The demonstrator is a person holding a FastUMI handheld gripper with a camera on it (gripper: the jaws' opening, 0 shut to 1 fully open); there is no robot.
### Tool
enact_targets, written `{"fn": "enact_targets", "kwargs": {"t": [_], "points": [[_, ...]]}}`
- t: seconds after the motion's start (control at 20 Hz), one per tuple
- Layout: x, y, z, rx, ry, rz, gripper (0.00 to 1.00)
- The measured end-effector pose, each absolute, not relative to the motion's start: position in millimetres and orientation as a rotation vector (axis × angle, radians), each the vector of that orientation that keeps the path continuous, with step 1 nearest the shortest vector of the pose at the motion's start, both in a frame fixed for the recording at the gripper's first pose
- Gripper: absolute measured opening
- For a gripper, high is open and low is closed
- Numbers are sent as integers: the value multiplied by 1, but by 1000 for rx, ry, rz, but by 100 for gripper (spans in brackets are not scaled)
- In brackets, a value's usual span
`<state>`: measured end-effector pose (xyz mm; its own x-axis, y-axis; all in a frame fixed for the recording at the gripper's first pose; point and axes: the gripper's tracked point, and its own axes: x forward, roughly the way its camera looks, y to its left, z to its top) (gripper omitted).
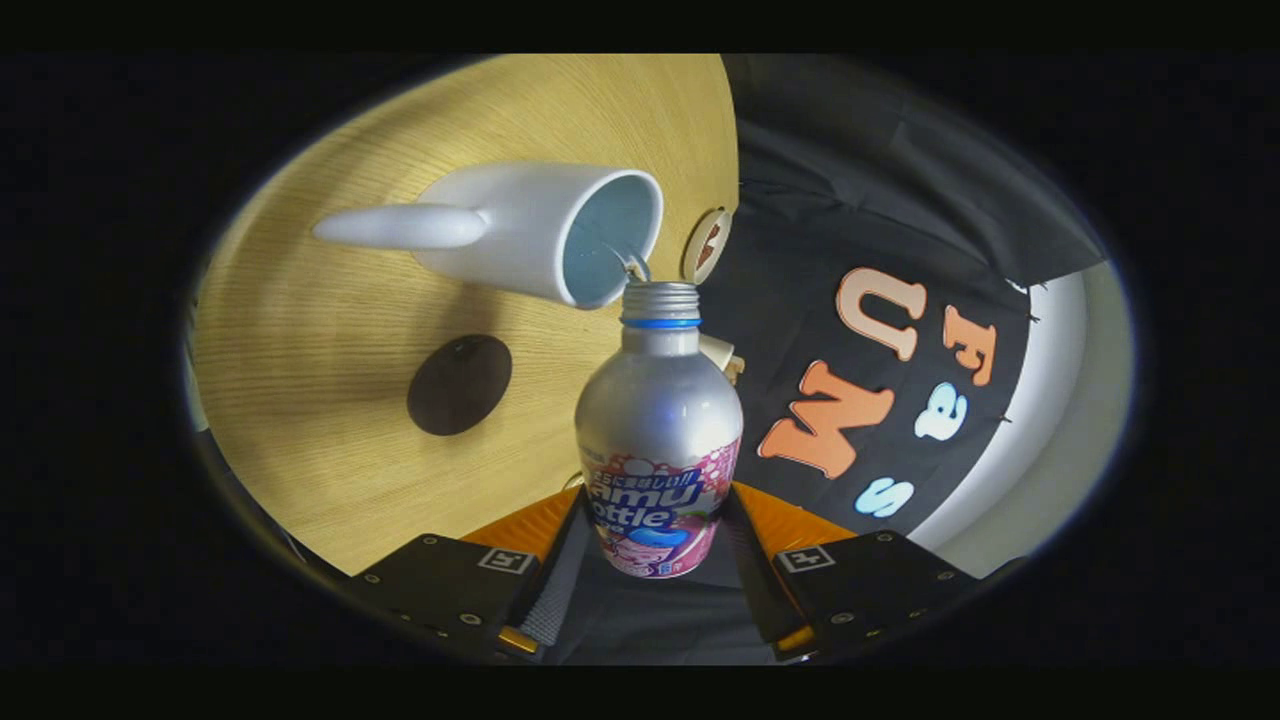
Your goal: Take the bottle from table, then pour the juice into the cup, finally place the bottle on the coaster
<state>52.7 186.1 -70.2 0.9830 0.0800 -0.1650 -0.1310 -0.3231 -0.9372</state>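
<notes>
Clamped between the gripper (655,545) fingers, the bottle (659,430) tips toward the cup (540,235).

Staged recording booth, not a real kitchen or home. Evidence: black cloth (850,180) hung as the wall, creased and pinned along its edge, with pale plain surface (1060,400) beyond it. Small round wooden table (330,400) with light veneer top, dressed like a home drinks setup: white cup (520,235) with handle, dark round coaster (460,385), aluminium bottle (660,440) with a printed drink label. Square tracking markers sit on the gripper (660,560) body, whose fingers are clamped on the bottle's sides. That's data-capture kit. So: household props, lab-style set.
</notes>
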Motion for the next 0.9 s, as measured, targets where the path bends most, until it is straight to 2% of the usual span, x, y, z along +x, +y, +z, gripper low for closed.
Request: {"fn": "enact_targets", "kwargs": {"t": [0.9], "points": [[58,190,-60,-1969,29,204,73]]}}
